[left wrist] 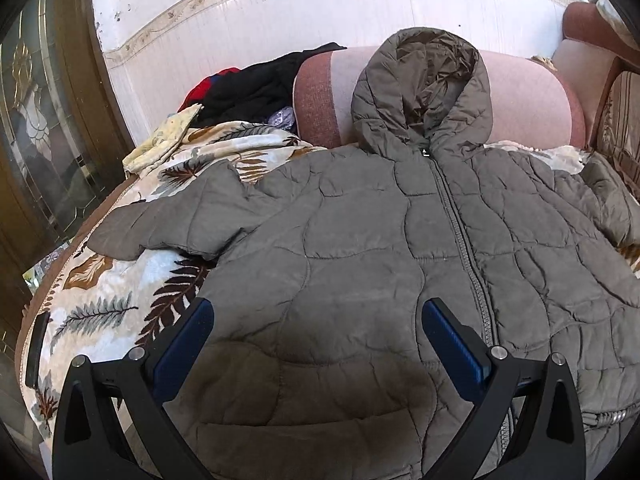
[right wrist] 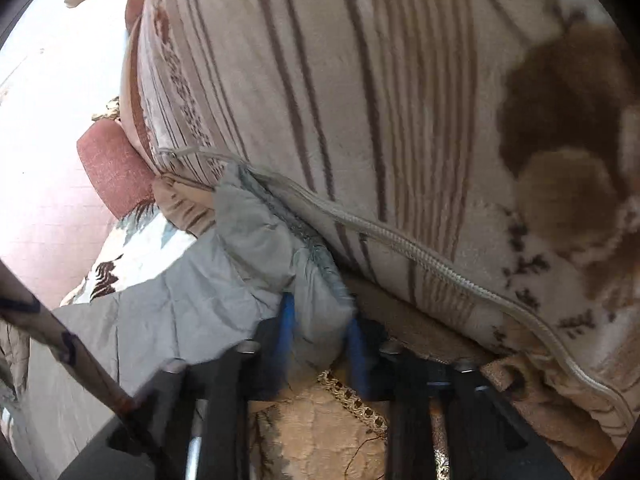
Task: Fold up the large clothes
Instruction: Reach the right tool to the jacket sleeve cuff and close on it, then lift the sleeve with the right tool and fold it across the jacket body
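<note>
I see the sofa [left wrist: 520, 96] first, pink and brown, with a leaf-print blanket [left wrist: 100, 308] spread over its seat. On the blanket lies the jacket [left wrist: 360, 240], grey, quilted, front up and zipped, its hood [left wrist: 424, 80] propped against the sofa back. One sleeve [left wrist: 168, 224] stretches out flat toward the left of the left wrist view. A striped cushion [right wrist: 360, 80] stands at the sofa's right end, and the jacket's other sleeve runs up against its piped lower edge. A heap of black and red clothes [left wrist: 256, 88] sits beyond the blanket at the far left.

My left gripper [left wrist: 316, 344] hovers over the jacket's lower front with its jaws wide apart, nothing between the blue pads. My right gripper [right wrist: 320, 332] has its jaws pinched onto the cuff [right wrist: 316, 300], the grey fabric bunched between the pads, just beside the cushion's edge. That view is blurred.
</note>
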Motion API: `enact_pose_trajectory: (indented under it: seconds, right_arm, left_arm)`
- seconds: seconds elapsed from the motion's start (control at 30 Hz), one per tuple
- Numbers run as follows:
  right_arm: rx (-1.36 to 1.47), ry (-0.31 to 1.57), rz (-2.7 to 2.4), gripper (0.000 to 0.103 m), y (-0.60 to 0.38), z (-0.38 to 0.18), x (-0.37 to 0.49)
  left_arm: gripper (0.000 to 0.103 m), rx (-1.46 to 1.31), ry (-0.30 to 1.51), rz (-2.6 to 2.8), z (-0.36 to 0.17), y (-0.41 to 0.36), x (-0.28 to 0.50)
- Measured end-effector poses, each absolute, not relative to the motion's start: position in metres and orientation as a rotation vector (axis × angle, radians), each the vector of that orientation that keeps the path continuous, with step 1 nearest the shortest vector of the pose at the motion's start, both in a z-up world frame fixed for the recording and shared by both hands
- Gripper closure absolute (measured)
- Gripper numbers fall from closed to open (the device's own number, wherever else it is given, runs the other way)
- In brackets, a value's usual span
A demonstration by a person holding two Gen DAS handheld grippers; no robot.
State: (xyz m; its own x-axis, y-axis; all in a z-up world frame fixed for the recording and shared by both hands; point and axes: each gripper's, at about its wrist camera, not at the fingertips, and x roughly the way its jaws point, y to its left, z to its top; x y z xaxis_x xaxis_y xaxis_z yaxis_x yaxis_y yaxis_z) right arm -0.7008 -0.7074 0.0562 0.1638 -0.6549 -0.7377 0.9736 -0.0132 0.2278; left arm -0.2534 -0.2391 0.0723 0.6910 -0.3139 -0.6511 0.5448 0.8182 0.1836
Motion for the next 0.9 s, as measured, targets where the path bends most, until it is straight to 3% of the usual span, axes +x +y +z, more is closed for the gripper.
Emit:
enact_pose_trajectory:
  seconds: [0.47, 0.9]
  right_arm:
    - [0.711, 0.231, -1.273, 0.088, -0.629, 0.179, -0.683]
    - [0.589, 0.146, -0.864, 0.088, -0.521, 0.27, -0.566]
  left_arm:
    - [0.0, 0.345, 0.613, -0.49, 0.084, -0.231, -0.259]
    - [0.0, 0.286, 0.587, -0.462, 0.102, -0.203, -0.255]
